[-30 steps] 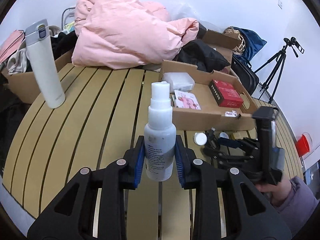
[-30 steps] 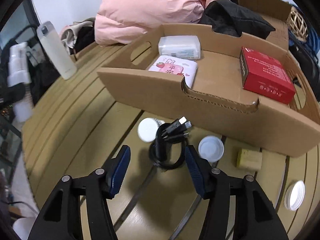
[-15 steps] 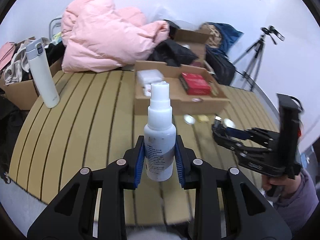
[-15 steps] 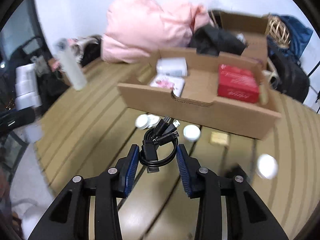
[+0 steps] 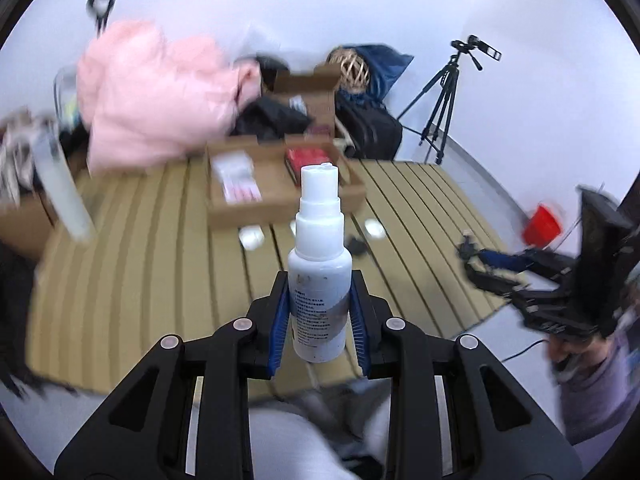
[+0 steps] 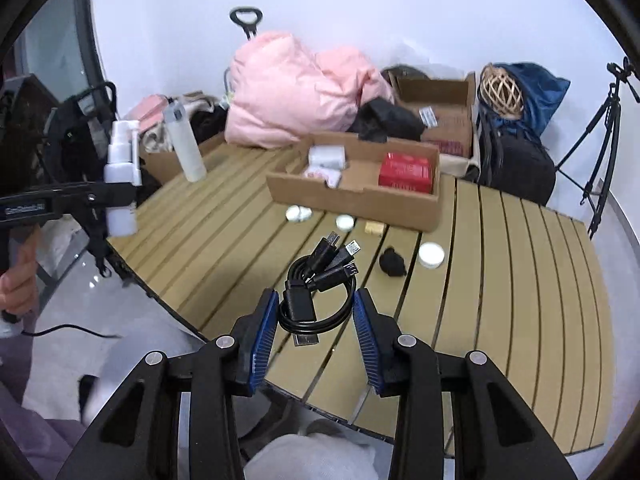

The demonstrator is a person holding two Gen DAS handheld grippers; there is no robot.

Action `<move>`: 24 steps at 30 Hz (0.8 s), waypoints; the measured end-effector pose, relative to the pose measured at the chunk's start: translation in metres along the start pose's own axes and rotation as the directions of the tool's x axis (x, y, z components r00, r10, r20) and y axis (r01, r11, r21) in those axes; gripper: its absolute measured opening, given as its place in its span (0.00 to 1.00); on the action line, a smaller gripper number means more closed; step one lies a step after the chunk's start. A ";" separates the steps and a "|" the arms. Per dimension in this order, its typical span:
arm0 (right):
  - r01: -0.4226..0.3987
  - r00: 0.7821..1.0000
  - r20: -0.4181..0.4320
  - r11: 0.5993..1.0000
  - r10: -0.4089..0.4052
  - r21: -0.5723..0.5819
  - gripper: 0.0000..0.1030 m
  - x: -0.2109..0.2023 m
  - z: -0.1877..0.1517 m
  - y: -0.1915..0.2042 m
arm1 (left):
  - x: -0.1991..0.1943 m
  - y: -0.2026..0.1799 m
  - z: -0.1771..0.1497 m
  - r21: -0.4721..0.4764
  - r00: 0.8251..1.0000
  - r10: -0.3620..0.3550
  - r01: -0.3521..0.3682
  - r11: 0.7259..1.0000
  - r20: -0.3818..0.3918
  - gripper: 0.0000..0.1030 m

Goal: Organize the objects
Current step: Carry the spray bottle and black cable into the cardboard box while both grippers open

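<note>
My left gripper [image 5: 319, 322] is shut on a white spray bottle [image 5: 319, 272], held upright above the near edge of the slatted wooden table [image 5: 152, 264]. The bottle also shows in the right wrist view [image 6: 120, 184] at far left. My right gripper [image 6: 316, 324] is shut on a coiled black cable [image 6: 318, 292] with several plugs, lifted above the table's near edge. The open cardboard box [image 6: 356, 200] sits far across the table and holds a red box [image 6: 406, 170], a white packet [image 6: 326, 156] and a pink pack.
White lids [image 6: 431, 255], a small tan block [image 6: 375, 228] and a black lump [image 6: 393, 262] lie in front of the box. A white flask [image 6: 184, 144] stands at the left. A pink duvet [image 6: 296, 92], bags and a tripod [image 6: 600, 144] stand behind.
Both grippers have pulled back and up from the table toward me. The right gripper closed on the cable and lifted it. The bottle stays gripped in the left.
</note>
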State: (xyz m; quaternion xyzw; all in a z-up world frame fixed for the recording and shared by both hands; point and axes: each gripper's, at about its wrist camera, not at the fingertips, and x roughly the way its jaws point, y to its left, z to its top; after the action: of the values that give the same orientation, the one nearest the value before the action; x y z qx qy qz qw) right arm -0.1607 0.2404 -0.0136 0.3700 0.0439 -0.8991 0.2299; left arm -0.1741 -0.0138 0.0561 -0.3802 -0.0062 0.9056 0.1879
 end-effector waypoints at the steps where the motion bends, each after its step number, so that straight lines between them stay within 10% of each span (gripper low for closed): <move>1: 0.005 1.000 0.017 1.000 -0.005 -0.013 0.40 -0.010 0.007 -0.001 | -0.001 -0.001 0.011 0.033 1.000 0.013 -0.013 0.999 0.008 0.24; 10: -0.043 0.998 -0.048 0.999 0.043 -0.010 0.40 0.019 0.113 -0.055 | 0.125 0.008 0.126 0.005 0.990 -0.004 0.004 1.000 -0.143 0.24; 18: 0.006 0.969 -0.245 0.999 0.007 0.053 0.41 0.174 0.165 -0.113 | 0.308 0.039 0.140 -0.161 0.945 -0.047 -0.006 0.987 -0.323 0.24; 24: 0.094 0.944 -0.321 0.994 -0.072 0.053 0.41 0.260 0.162 -0.145 | 0.377 0.042 0.136 -0.197 0.927 -0.040 -0.037 0.980 -0.374 0.25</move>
State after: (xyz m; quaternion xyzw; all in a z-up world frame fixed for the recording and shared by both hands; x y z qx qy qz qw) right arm -0.4911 0.2301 -0.0881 0.5156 0.0656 -0.8374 0.1693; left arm -0.5234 0.0948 -0.1123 -0.5635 -0.0615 0.8106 0.1469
